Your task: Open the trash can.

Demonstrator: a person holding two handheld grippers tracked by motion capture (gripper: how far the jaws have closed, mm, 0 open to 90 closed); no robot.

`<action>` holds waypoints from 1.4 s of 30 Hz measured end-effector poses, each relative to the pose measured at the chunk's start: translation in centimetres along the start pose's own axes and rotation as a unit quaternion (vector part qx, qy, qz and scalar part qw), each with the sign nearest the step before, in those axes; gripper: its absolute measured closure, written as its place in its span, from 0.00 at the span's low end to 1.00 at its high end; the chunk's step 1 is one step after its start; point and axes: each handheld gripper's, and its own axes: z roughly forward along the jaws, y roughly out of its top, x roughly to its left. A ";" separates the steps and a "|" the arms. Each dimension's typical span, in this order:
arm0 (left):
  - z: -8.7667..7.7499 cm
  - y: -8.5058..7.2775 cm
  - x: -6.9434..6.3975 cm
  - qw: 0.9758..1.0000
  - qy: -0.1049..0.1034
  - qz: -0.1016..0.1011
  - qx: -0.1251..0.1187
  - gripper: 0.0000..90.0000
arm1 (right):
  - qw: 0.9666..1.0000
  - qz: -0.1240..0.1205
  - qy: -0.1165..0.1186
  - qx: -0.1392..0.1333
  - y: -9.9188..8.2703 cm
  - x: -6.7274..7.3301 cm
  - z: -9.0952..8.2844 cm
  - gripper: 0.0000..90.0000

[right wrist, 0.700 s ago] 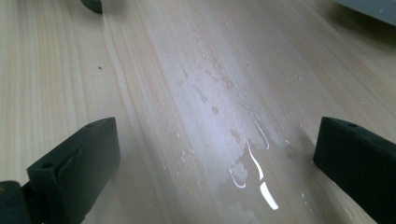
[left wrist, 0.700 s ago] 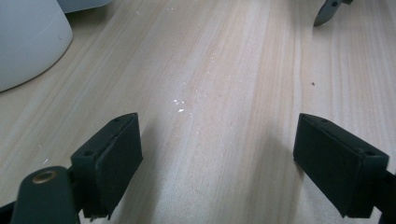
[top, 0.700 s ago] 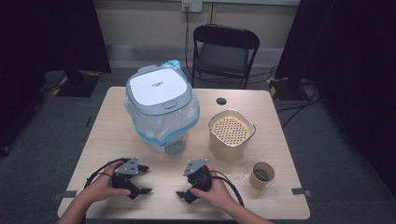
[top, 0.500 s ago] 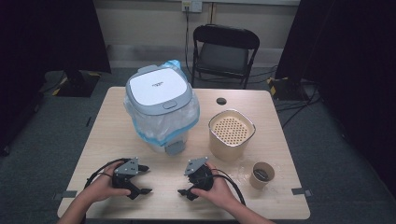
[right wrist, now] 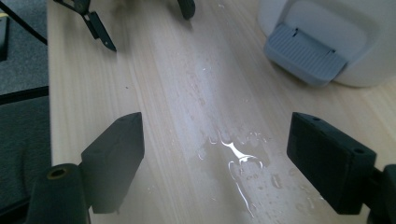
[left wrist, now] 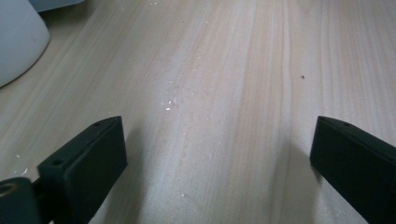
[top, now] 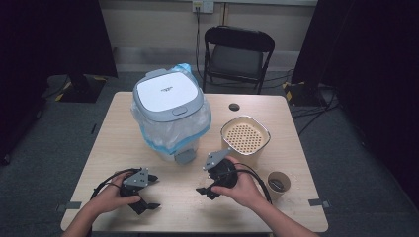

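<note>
Bin [top: 170, 116]: one, white, grey-lidded, clear-bagged, at your table's [top: 123, 143] far left. Grippers: two, left gripper [top: 148, 191] and right gripper [top: 206, 185], jaws spread, pinching nothing.

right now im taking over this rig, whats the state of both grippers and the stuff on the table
Left gripper: open, empty, low over the table's near edge.
Right gripper: open, empty, raised a little, near the pedal of the lidded bin.
Bin: lid shut, liner bag in place, table's middle-left. Beige strainer pot to its right, paper cup near the right corner.
Wet patch on the wood under the right gripper.
Done: nothing handled. Left: all of it.
</note>
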 end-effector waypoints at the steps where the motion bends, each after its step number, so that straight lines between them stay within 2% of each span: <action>1: 0.0 0.0 0.0 1.000 0.001 0.001 0.000 0.02 | 1.000 -0.002 -0.002 0.002 0.4 -0.1 -0.4 0.22; 9: 0.1 0.0 0.0 1.000 0.001 0.001 0.001 0.01 | 1.000 -0.018 0.000 0.015 3.2 -0.9 -3.6 0.23; 15: 0.0 0.0 0.0 1.000 0.002 0.003 0.001 0.01 | 1.000 -0.011 0.007 0.017 5.2 -1.7 -5.5 0.24; 18: 0.1 0.0 0.0 1.000 0.002 0.003 0.000 0.01 | 1.000 -0.018 0.004 0.022 6.2 -2.0 -6.3 0.24; 31: 0.0 0.1 0.0 1.000 0.000 0.004 0.004 0.00 | 0.999 -0.025 0.002 0.033 9.8 -3.5 -8.3 0.26; 35: 0.0 0.1 0.0 1.000 0.000 0.004 0.004 0.00 | 0.999 -0.018 -0.003 0.040 10.8 -3.9 -8.6 0.27; 42: 0.0 0.1 0.0 1.000 0.000 0.004 0.004 0.00 | 1.000 -0.012 -0.003 0.024 12.4 -5.1 -9.5 0.27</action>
